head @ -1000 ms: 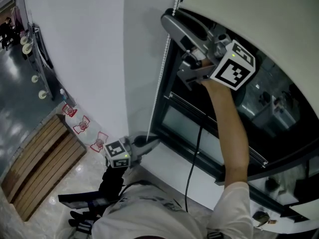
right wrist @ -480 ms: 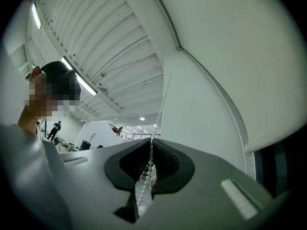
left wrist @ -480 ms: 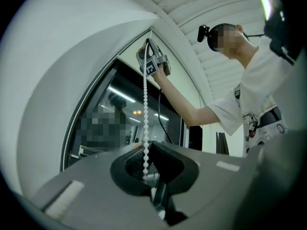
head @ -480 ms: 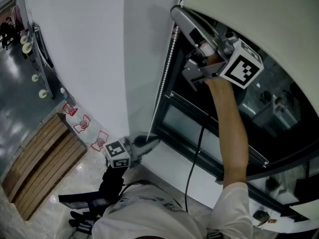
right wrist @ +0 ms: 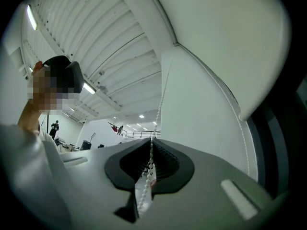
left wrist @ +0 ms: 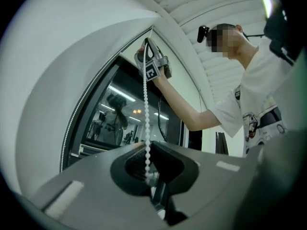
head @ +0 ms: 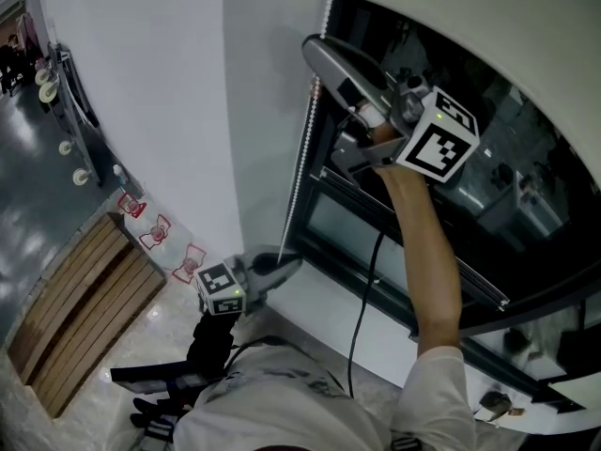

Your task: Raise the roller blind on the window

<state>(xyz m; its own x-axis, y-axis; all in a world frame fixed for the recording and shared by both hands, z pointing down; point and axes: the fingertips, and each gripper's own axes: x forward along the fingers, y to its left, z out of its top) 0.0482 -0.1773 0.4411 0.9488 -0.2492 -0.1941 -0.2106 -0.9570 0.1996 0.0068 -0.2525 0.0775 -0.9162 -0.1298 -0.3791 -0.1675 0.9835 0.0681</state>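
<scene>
a: where do we have the right claw [head: 314, 54]?
b: up high beside the window [head: 507, 205], just under the lower edge of the roller blind [head: 470, 17]. its jaws have just been closing, and they pinch the bead chain [head: 302, 148] between them
a: and our left claw [head: 280, 265]?
b: low down, by the foot of the window frame, closed on the lower end of the same chain. the chain runs straight up from it to the right claw, along the edge of the white wall [head: 160, 111]
a: how does the blind sit?
b: it covers the top of the window, and we see dark glass bare below it
</scene>
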